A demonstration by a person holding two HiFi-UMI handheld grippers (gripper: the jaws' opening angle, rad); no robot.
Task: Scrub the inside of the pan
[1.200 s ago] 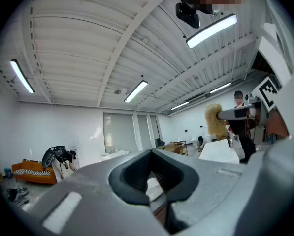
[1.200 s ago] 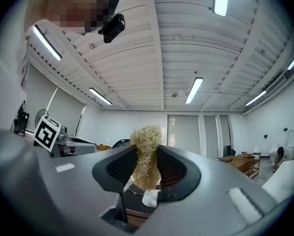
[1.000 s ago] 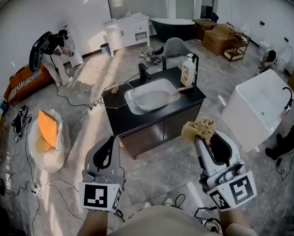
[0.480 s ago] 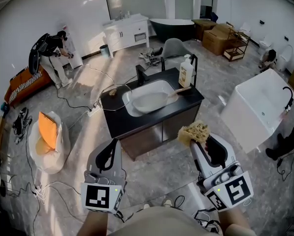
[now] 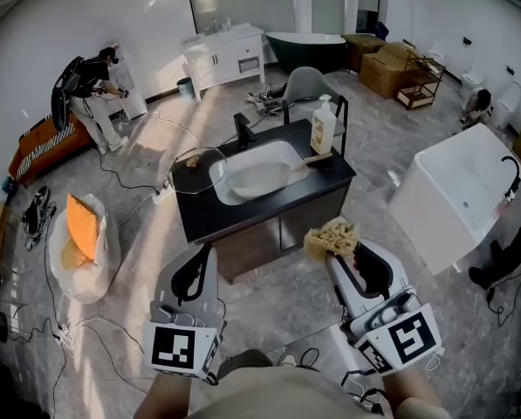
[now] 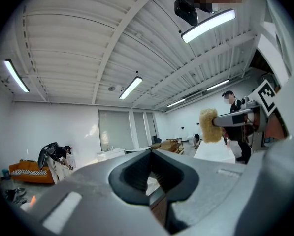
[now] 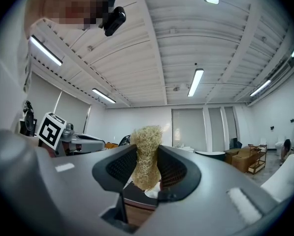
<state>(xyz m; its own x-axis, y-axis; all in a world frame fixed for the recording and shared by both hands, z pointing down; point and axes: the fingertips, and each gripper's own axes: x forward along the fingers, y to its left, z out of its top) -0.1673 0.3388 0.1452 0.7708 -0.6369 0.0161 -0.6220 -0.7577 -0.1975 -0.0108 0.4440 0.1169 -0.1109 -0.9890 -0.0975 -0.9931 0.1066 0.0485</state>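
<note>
Pale, wooden-handled pan (image 5: 258,179) sits on the black counter (image 5: 243,221), well ahead of the right claw (image 5: 340,253), which is clamped on a straw-coloured scrubber (image 5: 330,235). The left claw (image 5: 198,255) is closed and empty.

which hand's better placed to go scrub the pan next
Right. The right tool grips the straw-coloured scrubber, while the left tool is shut and empty. Neither has reached the pan, so the left could steady it.

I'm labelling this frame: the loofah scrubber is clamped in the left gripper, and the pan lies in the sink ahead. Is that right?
Not quite. The loofah scrubber is clamped in the right gripper, as the right gripper view shows; the left gripper is shut and empty. The pan does lie in the sink ahead.
</note>
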